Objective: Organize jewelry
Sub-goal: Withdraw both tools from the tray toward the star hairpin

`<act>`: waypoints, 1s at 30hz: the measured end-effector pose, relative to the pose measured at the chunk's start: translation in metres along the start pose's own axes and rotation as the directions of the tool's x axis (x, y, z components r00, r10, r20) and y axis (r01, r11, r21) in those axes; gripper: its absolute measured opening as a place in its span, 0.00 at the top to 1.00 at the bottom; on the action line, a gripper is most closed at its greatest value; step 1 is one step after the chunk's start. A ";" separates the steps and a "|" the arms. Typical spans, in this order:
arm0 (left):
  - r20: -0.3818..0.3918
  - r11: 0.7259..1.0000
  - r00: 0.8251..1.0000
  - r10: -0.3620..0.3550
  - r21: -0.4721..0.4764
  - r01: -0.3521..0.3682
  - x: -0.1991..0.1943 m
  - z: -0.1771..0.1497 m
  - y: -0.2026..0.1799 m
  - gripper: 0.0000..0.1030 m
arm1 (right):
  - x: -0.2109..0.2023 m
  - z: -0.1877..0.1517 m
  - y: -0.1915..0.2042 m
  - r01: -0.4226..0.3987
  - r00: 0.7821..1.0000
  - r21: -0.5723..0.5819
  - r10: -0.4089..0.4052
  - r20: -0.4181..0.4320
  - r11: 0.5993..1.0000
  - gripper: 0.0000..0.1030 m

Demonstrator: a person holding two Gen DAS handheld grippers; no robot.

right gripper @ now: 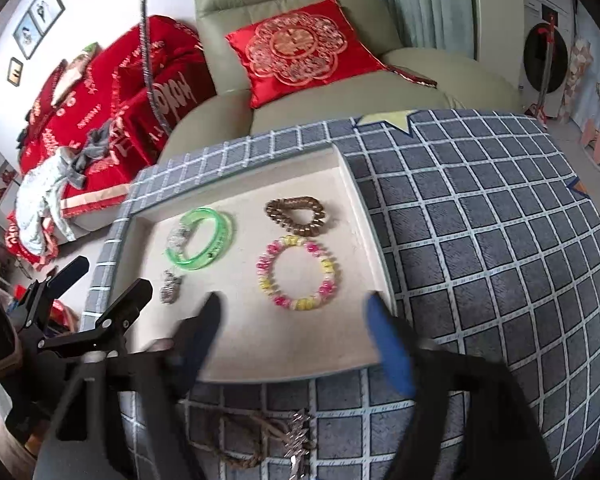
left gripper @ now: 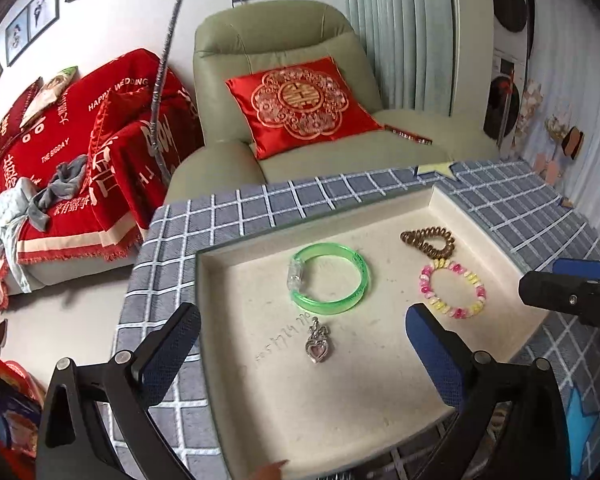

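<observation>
A cream tray [left gripper: 380, 400] [right gripper: 300, 348] lies on a grey checked cloth. In it rest a green bangle [left gripper: 330, 278] [right gripper: 202, 242], a brown spiral hair tie [left gripper: 428, 242] [right gripper: 296, 216], a pink and yellow bead bracelet [left gripper: 452, 290] [right gripper: 298, 274] and a silver heart pendant [left gripper: 317, 340] [right gripper: 171, 288]. My left gripper [left gripper: 304, 354] [right gripper: 92, 284] hovers open above the pendant, its pads clear of it. Over the tray's near edge my right gripper [right gripper: 296, 340] stands open with nothing between its fingers. A brown cord with a silver charm [right gripper: 260, 440] lies on the cloth in front of the tray.
The checked cloth [right gripper: 480, 260] spreads wide to the right of the tray. Behind stand a beige armchair [left gripper: 292, 80] with a red cushion [left gripper: 300, 102] and a sofa under a red cover [left gripper: 80, 140]. A silver flexible stand [left gripper: 164, 80] rises beside it.
</observation>
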State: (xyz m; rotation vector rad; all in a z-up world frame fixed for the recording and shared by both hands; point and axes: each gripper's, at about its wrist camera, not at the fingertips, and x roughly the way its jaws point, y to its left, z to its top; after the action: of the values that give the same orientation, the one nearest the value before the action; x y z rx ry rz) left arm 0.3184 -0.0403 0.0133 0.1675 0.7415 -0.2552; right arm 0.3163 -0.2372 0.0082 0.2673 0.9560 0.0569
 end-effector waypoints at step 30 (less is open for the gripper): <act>-0.177 0.989 0.982 -0.071 -0.142 0.046 -0.058 -0.121 0.017 0.00 | -0.062 -0.092 0.008 -0.063 0.998 -0.003 0.063 -0.008 0.998 0.16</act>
State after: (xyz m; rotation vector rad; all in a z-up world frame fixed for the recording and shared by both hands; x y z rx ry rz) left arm 0.2043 0.0148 -0.0341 0.0378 0.9437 -0.2458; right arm 0.2063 -0.2215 0.0098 0.2944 0.9548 0.1178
